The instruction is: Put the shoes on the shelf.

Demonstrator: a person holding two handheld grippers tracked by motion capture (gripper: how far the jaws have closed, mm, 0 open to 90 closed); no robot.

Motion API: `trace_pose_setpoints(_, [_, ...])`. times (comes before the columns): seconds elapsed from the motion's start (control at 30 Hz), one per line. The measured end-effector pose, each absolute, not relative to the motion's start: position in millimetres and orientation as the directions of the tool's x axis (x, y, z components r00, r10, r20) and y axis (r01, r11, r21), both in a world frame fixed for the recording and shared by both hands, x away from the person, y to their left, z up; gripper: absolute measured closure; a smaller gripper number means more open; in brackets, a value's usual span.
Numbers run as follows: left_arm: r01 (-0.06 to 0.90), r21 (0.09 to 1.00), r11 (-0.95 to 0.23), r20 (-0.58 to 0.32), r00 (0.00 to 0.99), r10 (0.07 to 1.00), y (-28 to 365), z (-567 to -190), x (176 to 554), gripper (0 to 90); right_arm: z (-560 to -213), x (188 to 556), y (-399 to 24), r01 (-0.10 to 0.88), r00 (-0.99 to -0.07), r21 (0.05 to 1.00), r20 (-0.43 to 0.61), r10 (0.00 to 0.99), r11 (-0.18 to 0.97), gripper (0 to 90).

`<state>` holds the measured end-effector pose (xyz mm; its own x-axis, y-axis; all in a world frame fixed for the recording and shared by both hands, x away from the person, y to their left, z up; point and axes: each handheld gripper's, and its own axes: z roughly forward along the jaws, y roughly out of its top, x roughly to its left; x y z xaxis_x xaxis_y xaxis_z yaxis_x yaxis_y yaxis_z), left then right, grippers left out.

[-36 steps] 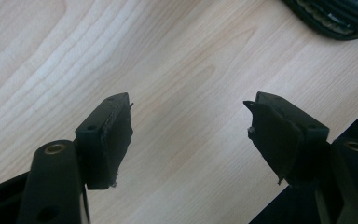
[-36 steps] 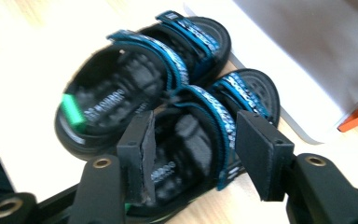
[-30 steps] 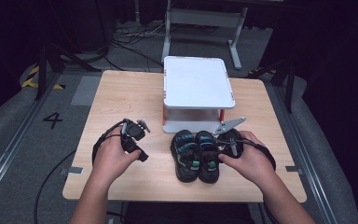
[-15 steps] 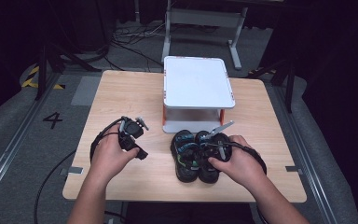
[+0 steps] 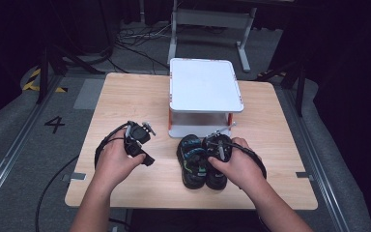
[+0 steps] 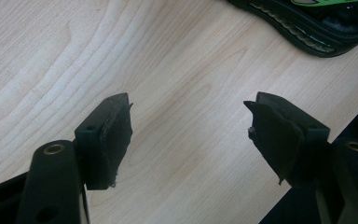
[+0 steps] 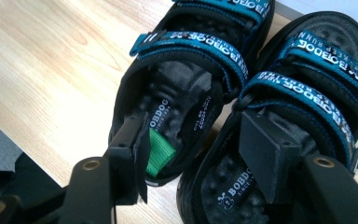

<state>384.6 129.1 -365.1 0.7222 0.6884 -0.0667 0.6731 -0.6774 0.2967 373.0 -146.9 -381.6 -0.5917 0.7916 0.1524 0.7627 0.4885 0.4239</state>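
Wood table (image 5: 125,96); my right gripper (image 7: 196,154) hangs unclenched, straddling both sandals (image 7: 242,93), so closing might pinch both. Left gripper (image 6: 191,135) is spread, empty.

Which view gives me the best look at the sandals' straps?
Right gripper view: the sandals sit close beneath its open jaws, strap lettering readable. High view shows the pair small, partly under the right hand. Left gripper view catches one sole edge.
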Motion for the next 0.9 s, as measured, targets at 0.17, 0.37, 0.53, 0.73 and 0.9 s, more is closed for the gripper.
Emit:
trace_pose_setpoints(0.17, [0.68,0.293,-0.672,-0.068,0.716,0.695,131.8,-366.7,382.1,29.6,-381.3,374.1,-153.0,0.782,-0.548,0.435,0.14,0.825,0.446,48.0])
trace_pose_setpoints(0.37, [0.683,0.291,-0.671,-0.069,0.714,0.697,133.5,-367.7,378.4,29.6,-392.9,372.7,-145.9,0.791,-0.54,0.406,0.113,0.834,0.457,52.0])
trace_pose_setpoints(0.53, [0.688,0.288,-0.666,-0.069,0.708,0.702,134.8,-368.6,377.5,29.6,-403.1,376.6,-142.5,0.796,-0.548,0.364,0.097,0.831,0.483,63.5])
trace_pose_setpoints(0.73, [0.682,0.287,-0.673,-0.066,0.715,0.696,133.5,-368.9,378.1,29.6,-402.8,381.3,-142.1,0.791,-0.567,0.335,0.086,0.82,0.512,74.5])
trace_pose_setpoints(0.9, [0.683,0.305,-0.664,-0.063,0.71,0.701,134.1,-366.2,377.8,29.9,-403.6,384.1,-141.2,0.809,-0.546,0.318,0.094,0.832,0.495,81.5])
